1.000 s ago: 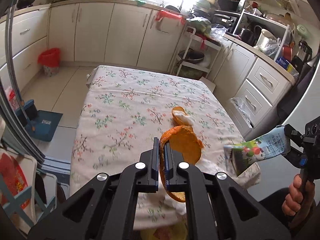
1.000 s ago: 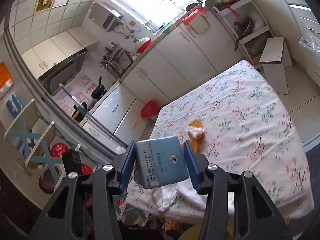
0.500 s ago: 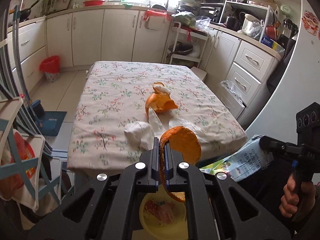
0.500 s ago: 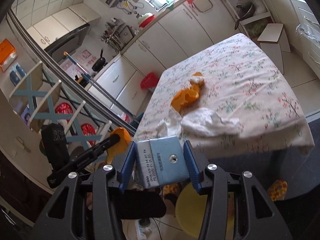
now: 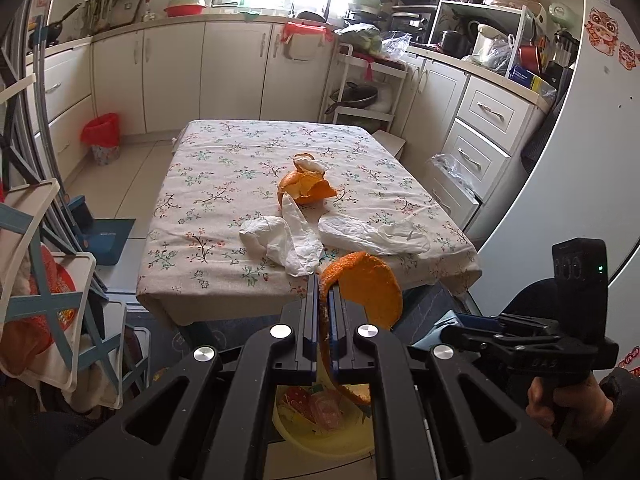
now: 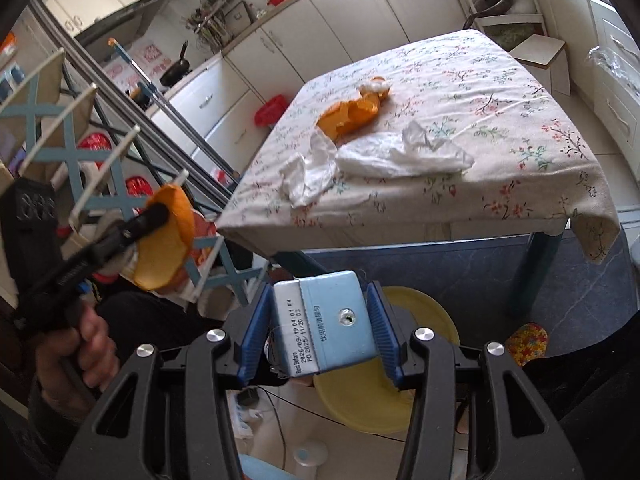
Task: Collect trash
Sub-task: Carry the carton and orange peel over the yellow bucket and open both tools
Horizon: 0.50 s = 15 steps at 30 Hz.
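Observation:
My left gripper (image 5: 324, 292) is shut on a curved piece of orange peel (image 5: 366, 288), held off the near edge of the table above a yellow bin (image 5: 320, 436) on the floor. My right gripper (image 6: 318, 312) is shut on a light blue drink carton (image 6: 326, 330), its base with the printed date facing the camera, above the same yellow bin (image 6: 416, 312). On the flowered tablecloth (image 5: 224, 160) lie more orange peel (image 5: 306, 188) and crumpled white tissues (image 5: 288, 240), (image 5: 376, 236). In the right wrist view the left gripper (image 6: 160, 212) with its peel (image 6: 168, 240) shows at the left.
A white and blue rack (image 5: 44, 288) stands at the left of the table. A red waste basket (image 5: 102, 138) sits by the cabinets. A small stool (image 6: 544, 60) is beyond the table's far corner. A fridge (image 5: 580, 160) stands at the right. A patterned cloth (image 6: 526, 342) lies on the floor.
Both grippers have drawn back from over the table to off its near edge, each keeping its load. The right gripper has sunk, and the yellow bin has come into view below them.

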### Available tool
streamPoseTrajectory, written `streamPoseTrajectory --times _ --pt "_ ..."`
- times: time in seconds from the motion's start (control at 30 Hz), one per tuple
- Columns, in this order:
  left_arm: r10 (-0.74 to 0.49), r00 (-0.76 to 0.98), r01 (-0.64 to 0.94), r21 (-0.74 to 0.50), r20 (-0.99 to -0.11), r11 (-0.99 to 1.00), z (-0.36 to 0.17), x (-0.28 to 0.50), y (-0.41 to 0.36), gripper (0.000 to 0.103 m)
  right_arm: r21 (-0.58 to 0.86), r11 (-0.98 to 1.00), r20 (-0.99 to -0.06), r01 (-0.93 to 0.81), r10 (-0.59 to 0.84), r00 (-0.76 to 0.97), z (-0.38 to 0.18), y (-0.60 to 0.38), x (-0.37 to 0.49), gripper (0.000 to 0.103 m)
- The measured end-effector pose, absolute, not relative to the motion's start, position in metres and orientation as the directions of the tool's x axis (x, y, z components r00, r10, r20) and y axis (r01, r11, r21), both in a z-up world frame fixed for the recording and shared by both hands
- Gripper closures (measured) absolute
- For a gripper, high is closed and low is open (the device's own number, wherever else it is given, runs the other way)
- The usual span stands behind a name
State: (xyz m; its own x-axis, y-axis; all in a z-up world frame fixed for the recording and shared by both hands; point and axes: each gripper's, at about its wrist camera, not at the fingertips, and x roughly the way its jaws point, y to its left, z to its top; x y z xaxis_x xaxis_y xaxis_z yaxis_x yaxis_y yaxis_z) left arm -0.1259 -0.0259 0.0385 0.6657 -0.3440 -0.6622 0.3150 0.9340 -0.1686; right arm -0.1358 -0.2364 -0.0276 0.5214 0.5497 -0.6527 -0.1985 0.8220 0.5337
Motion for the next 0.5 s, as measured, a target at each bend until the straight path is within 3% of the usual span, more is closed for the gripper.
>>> streamPoseTrajectory --times 0.23,0.33,0.5 --pt "-0.349 0.650 0.320 -0.173 -0.675 0.932 0.031 -0.134 -0.030 0.099 0.504 0.844 -0.692 -0.186 0.523 0.498 -0.039 -0.232 -0.135 0.054" --pt "-0.355 0.629 0.327 -0.179 -0.692 0.928 0.021 -0.137 -0.036 0.099 0.504 0.848 -0.699 -0.165 0.512 0.498 -0.043 -0.234 -0.134 0.040" --pt "-0.371 0.543 0.335 -0.211 -0.754 0.918 -0.016 -0.133 -0.048 0.099 0.514 0.847 -0.688 -0.136 0.502 0.524 -0.041 -0.242 -0.137 0.035"
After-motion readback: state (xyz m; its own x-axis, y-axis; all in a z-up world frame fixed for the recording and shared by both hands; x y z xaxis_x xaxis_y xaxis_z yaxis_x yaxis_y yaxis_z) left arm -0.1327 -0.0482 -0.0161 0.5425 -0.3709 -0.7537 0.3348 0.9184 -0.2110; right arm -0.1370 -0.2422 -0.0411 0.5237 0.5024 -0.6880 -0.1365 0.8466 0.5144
